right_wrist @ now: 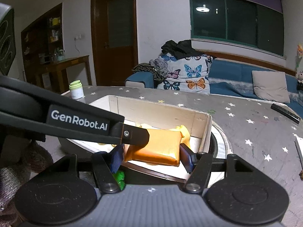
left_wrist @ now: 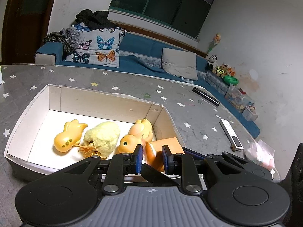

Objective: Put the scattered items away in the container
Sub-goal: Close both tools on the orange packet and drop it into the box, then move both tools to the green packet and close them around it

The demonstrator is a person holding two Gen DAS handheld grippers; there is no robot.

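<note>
Both your claws grip the orange packet (right_wrist: 157, 147): left claw (left_wrist: 151, 158) pinching its end, right claw (right_wrist: 151, 156) spanning its sides. It looks soft, slippery; hold gently over the box (right_wrist: 206, 132).

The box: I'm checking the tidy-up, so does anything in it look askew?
Yes. Both rubber ducks lie on their sides in the box, and the orange packet sits tilted between both tongs.

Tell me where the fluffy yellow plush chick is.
In the left wrist view, the plush chick lies inside the white box, between two glossy orange duck toys.
</note>
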